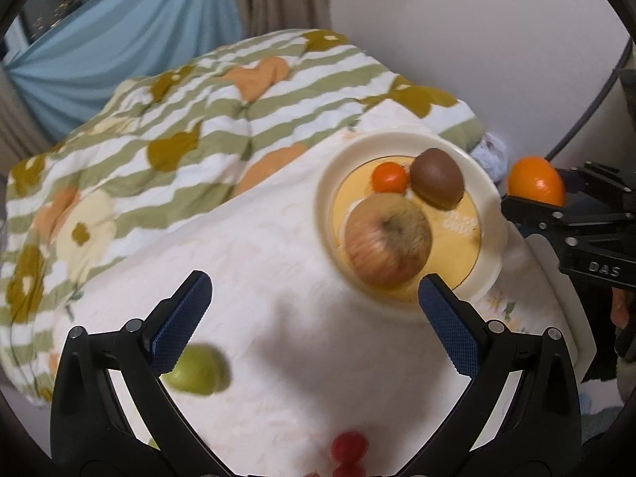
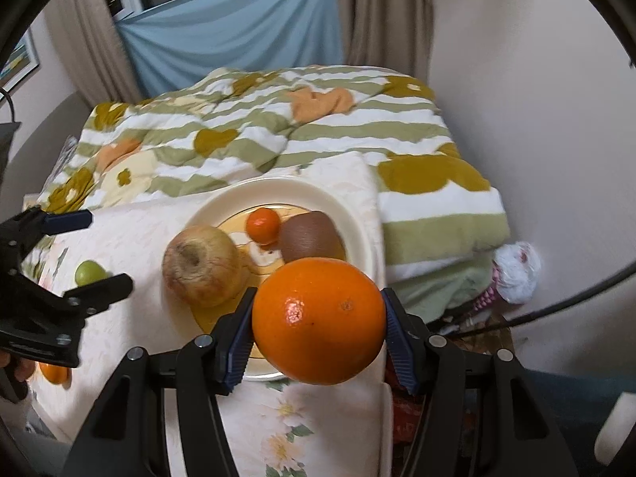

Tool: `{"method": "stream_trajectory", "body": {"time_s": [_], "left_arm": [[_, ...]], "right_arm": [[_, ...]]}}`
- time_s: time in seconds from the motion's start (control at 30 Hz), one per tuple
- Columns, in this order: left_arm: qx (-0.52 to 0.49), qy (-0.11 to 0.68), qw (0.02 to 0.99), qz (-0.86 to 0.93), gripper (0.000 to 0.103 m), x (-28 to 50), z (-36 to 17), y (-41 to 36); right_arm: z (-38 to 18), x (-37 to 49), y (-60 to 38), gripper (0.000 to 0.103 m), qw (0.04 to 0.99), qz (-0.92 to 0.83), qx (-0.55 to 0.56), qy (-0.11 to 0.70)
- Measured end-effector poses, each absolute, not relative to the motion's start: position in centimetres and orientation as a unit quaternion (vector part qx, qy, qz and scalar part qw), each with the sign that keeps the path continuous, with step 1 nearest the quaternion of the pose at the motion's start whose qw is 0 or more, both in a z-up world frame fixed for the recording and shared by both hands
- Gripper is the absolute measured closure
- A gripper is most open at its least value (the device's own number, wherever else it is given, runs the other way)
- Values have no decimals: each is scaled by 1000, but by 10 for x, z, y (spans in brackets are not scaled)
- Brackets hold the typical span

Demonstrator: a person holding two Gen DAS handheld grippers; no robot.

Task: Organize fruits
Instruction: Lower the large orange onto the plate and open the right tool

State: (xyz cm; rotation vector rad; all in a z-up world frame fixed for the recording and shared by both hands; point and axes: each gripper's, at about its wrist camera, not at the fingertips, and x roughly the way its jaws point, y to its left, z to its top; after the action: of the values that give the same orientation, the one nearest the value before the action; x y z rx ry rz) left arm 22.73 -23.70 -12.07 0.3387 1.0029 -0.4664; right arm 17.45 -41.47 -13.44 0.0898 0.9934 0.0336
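Observation:
A cream plate (image 1: pixel 487 206) (image 2: pixel 357 214) on the white cloth holds a blotchy apple (image 1: pixel 387 238) (image 2: pixel 202 266), a brown kiwi (image 1: pixel 437 177) (image 2: pixel 310 238) and a small tangerine (image 1: pixel 390 177) (image 2: pixel 262 225). My left gripper (image 1: pixel 314 310) (image 2: pixel 107 250) hangs wide open above the cloth, left of the plate, with nothing between its fingers. My right gripper (image 2: pixel 318 330) is shut on a large orange (image 2: pixel 318 320) (image 1: pixel 536 181), held over the plate's near right edge. A green fruit (image 1: pixel 196 371) (image 2: pixel 89 272) lies on the cloth to the left.
Red fruits (image 1: pixel 349 453) lie near the bottom edge of the left wrist view. Another orange fruit (image 2: pixel 55 373) sits low on the left. A striped flowered quilt (image 2: pixel 278 139) is bunched behind the plate. A wall rises on the right, curtains at the back.

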Motion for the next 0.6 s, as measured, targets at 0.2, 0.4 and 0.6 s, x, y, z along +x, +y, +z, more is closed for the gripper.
{"method": "stream_trajectory", "body": {"time_s": [0.2, 0.4, 0.6], "left_arm": [[128, 483, 847, -184, 0, 217, -118, -197], [100, 497, 847, -159, 0, 213, -128, -170], [79, 510, 846, -131, 0, 204, -137, -158]], "right_arm": [[-155, 184, -393, 48, 872, 55, 13, 486], [-182, 188, -382, 48, 864, 76, -7, 497], [-190, 190, -379, 48, 868, 78, -18, 490]]}}
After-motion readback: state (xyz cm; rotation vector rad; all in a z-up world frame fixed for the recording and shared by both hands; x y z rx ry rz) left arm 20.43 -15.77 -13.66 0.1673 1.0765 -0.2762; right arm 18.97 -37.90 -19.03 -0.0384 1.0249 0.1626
